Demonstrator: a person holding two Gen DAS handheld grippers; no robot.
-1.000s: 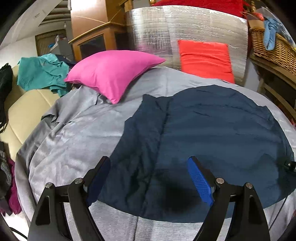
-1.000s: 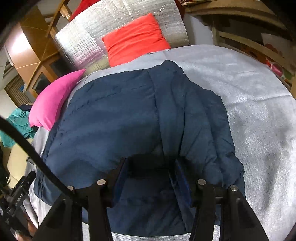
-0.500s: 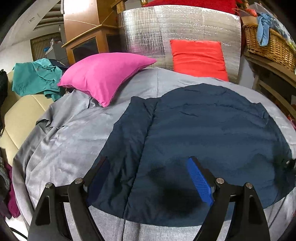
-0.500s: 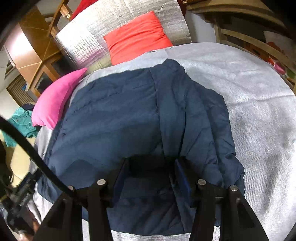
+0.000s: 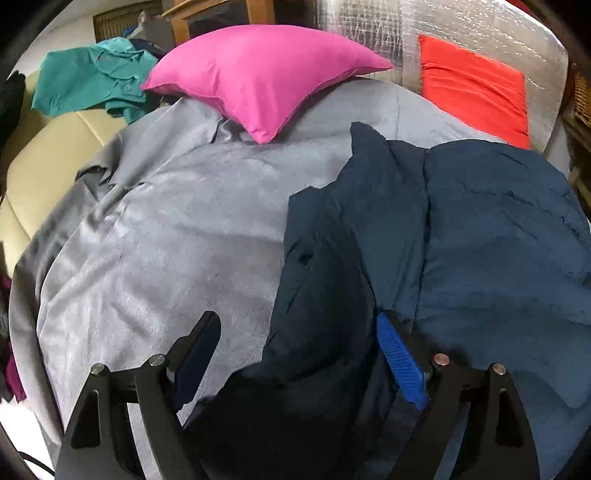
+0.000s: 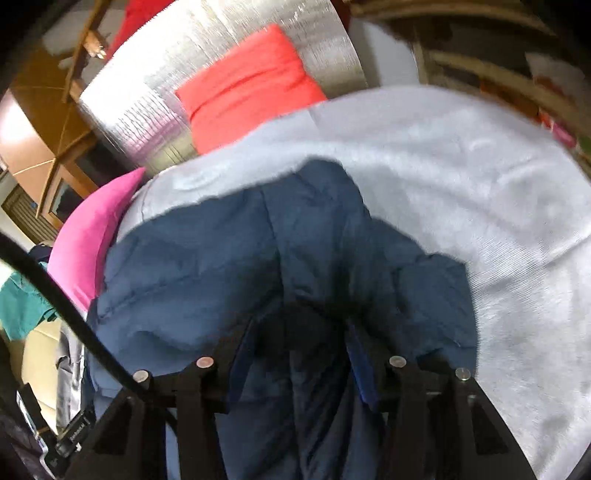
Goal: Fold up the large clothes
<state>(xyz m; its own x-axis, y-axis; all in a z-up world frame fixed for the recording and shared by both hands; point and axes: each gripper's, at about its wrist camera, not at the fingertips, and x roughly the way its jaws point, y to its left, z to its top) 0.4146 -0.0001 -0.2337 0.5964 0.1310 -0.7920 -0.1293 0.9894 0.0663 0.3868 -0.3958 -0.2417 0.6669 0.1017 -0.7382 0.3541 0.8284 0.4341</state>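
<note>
A large navy padded jacket [image 5: 480, 240] lies spread on a bed covered by a grey sheet [image 5: 166, 240]. My left gripper [image 5: 295, 332] stands wide open low over the jacket's left edge: its blue right pad [image 5: 400, 365] rests against the dark fabric and its left finger is over bare sheet. In the blurred right wrist view, the jacket [image 6: 207, 266] bunches into a dark fold that fills the gap of my right gripper [image 6: 301, 332], whose jaws are closing on it.
A pink pillow [image 5: 258, 74] lies at the head of the bed, a red cushion [image 5: 472, 96] leans on a silver foil panel [image 5: 388, 29]. A teal garment [image 5: 85, 81] drapes a beige sofa [image 5: 37, 147] on the left. A black cable [image 6: 66, 306] crosses the right view.
My left gripper has swung left and dropped to the jacket's left edge, from above its middle. My right gripper has shifted sideways with the jacket fold between its jaws, and the jaws have narrowed slightly.
</note>
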